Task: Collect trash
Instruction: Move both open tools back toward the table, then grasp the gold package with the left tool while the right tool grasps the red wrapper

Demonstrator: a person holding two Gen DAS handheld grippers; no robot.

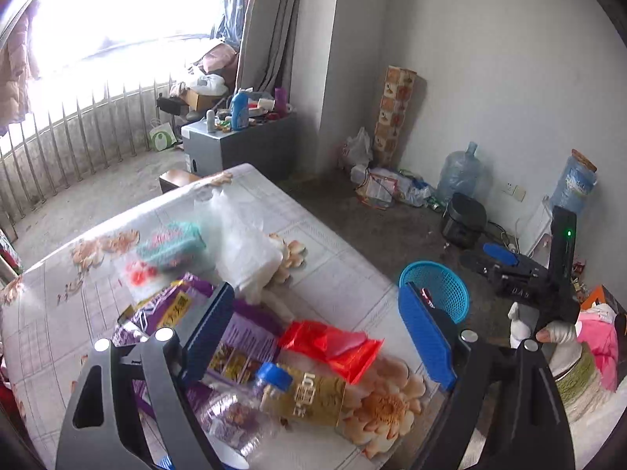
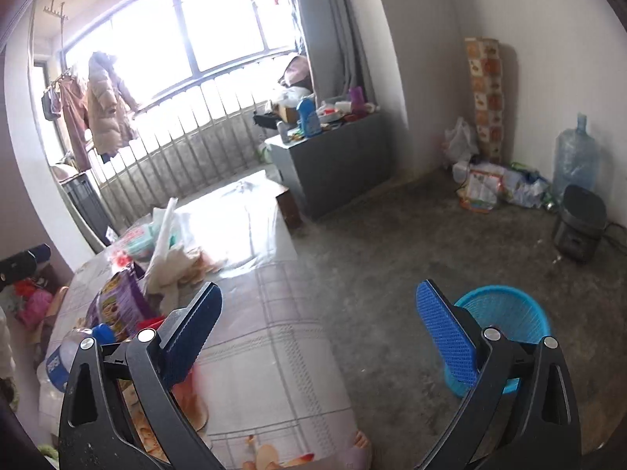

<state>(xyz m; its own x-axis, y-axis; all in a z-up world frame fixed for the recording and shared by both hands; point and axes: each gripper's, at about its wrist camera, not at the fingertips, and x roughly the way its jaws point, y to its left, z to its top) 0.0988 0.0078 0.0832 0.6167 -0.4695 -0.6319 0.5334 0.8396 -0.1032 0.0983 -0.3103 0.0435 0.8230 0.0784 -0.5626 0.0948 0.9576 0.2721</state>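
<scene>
On surface, under left gripper [image 1: 325, 337]: lying flat, red wrapper [image 1: 333, 346], clear bottle [image 1: 274, 395], purple bag [image 1: 164, 309]. Judging light, crinkly, slippery; pinching wrapper edge. Hovering wide open, empty, both left and right gripper [image 2: 317, 337]. Standing beside, blue basket [image 2: 505, 321].

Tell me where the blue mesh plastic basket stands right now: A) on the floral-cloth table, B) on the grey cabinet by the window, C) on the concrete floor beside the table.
C: the blue mesh plastic basket stands on the concrete floor, off the table's edge.
</scene>
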